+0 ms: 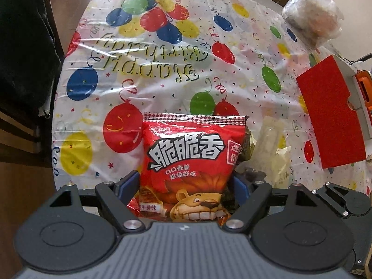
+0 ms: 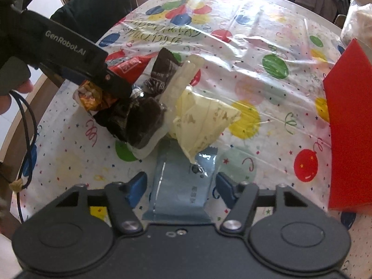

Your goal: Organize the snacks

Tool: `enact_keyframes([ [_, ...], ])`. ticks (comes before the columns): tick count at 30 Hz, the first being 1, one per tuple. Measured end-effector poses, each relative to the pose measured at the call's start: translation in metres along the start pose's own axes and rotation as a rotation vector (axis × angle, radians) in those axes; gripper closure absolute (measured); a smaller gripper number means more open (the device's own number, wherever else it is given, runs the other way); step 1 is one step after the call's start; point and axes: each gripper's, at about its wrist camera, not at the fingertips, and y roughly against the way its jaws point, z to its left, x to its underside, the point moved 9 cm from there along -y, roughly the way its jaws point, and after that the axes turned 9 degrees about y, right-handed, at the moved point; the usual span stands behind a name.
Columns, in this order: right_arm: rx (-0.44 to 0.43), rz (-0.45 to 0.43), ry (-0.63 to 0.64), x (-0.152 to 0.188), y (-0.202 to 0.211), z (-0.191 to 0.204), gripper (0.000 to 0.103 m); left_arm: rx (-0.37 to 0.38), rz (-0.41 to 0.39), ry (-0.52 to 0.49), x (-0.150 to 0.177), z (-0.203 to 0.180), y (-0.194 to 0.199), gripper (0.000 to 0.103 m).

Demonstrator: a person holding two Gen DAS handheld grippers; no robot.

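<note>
**Left jaws on red snack bag, right jaws wide over blue packet**

Red snack bag [image 1: 186, 162] sits clamped between the jaws of the left gripper [image 1: 186, 183], lower edge pinched, top standing free above the balloon-print surface [image 1: 139, 69]. Best to lift it straight and slowly so the neighbouring dark wrapper [image 2: 137, 118] and cream packet [image 2: 200, 123] don't drag along. Right gripper [image 2: 182, 186] hangs spread, holding nothing, with the blue packet [image 2: 181, 186] lying flat between its fingers. Red box [image 2: 348, 127] stands at the right, cut off by the frame; its inside isn't visible. Clear bag [image 1: 311, 21] contents are blurry. Whether the bag's underside touches the surface can't be told.
</note>
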Motion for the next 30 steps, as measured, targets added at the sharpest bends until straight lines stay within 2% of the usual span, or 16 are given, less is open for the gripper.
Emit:
enact_keyframes([
  [3, 0.001, -0.004, 0.0, 0.001, 0.001, -0.001, 0.051, -0.005, -0.011, 0.002, 0.0, -0.001, 0.003, 0.025],
  [6, -0.006, -0.007, -0.007, 0.001, 0.002, -0.002, 0.056, -0.001, -0.019, -0.002, 0.001, -0.002, 0.006, 0.035],
  [9, -0.015, -0.008, -0.019, 0.004, 0.005, -0.005, 0.056, -0.009, -0.03, -0.007, 0.002, -0.003, 0.008, 0.041],
  [20, -0.019, -0.043, -0.068, 0.019, 0.034, -0.028, 0.056, -0.033, -0.111, 0.001, 0.003, -0.01, 0.034, 0.041],
  [30, 0.029, -0.142, -0.101, 0.027, 0.072, -0.063, 0.056, -0.047, -0.201, 0.019, 0.006, -0.035, 0.072, 0.041],
])
